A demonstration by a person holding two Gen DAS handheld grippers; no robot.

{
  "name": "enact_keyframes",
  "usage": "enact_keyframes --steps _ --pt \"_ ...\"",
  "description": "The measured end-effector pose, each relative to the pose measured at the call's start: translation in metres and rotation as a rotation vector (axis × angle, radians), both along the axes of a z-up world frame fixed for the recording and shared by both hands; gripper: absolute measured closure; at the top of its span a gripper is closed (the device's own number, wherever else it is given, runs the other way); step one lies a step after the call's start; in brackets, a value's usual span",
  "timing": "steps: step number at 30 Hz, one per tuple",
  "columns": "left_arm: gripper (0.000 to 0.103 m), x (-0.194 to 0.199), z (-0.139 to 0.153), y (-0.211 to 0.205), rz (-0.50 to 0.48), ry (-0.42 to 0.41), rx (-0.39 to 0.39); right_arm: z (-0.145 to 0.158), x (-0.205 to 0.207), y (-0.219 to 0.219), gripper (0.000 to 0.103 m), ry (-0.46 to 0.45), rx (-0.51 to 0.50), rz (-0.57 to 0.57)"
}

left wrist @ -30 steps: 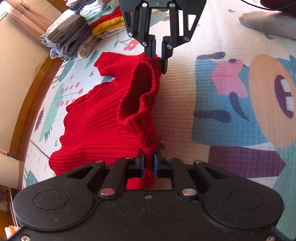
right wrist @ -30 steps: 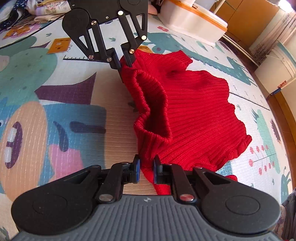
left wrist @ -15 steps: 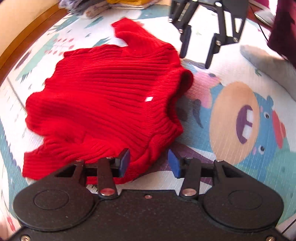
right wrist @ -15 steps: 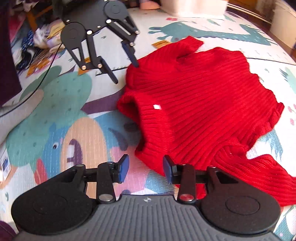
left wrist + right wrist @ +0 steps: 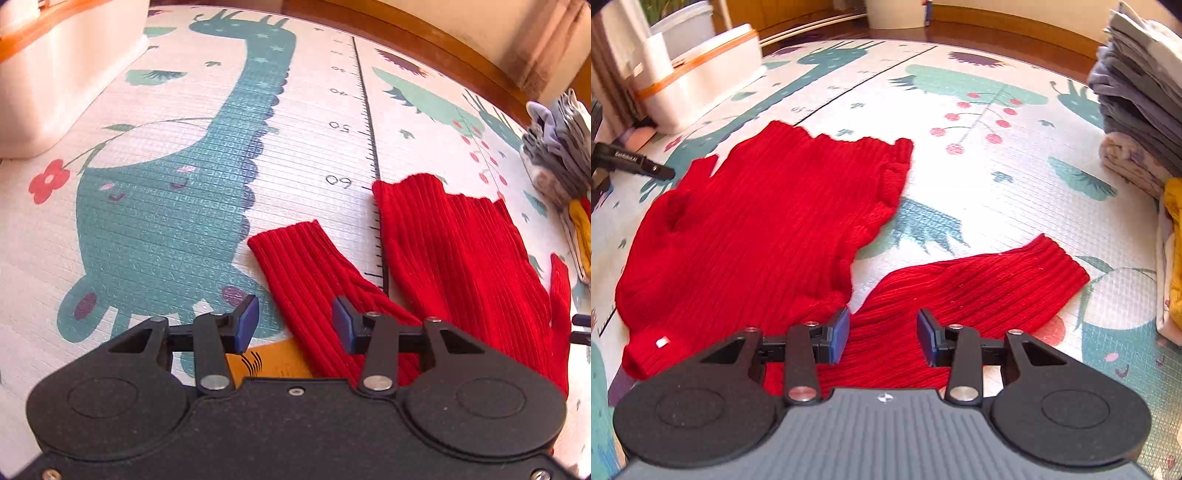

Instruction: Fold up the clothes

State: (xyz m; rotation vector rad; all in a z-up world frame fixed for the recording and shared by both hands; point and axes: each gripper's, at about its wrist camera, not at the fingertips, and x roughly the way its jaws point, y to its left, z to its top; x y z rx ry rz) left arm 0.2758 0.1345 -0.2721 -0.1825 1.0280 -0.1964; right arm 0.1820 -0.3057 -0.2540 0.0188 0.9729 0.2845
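Red sweater (image 5: 750, 229) lies flat on mat (image 5: 155, 177), sleeves spread; left gripper (image 5: 295, 323) and right gripper (image 5: 882, 334) both released, each over a sleeve.

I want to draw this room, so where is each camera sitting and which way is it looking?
Left wrist view: sits on the left gripper, low over the play mat, looking along a sleeve of the red sweater; its open blue-padded fingers show.
Right wrist view: sits on the right gripper, looking across the sweater's body toward a white bin; its open fingers show, and the left gripper's tip at the left edge.
Both views share the sweater, the mat and the stack of folded clothes.
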Motion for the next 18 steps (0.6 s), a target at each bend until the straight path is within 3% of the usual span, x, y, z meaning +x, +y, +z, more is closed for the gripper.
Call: enact_keyframes --steps 4,8,9,10,16,18 --pt "0.061 0.010 -0.013 0.005 0.069 0.023 -0.038 -0.008 0.011 -0.032 0.061 0.001 0.044 -0.189" --pt "0.067 0.009 -0.023 -0.003 0.073 0.020 -0.035 -0.018 0.016 -0.058 0.061 0.019 0.092 -0.333" --pt "0.071 0.010 -0.024 -0.006 0.061 0.013 -0.026 -0.020 0.016 -0.060 0.060 0.020 0.094 -0.339" --pt "0.094 0.010 -0.025 -0.008 0.049 0.007 -0.017 -0.022 0.015 -0.061 0.059 0.021 0.096 -0.345" --pt "0.098 -0.011 -0.003 -0.006 -0.045 -0.077 0.097 -0.026 0.015 -0.055 0.058 0.019 0.073 -0.312" --pt "0.098 -0.025 0.010 0.008 -0.035 -0.102 0.125 -0.026 0.016 -0.053 0.057 0.018 0.060 -0.292"
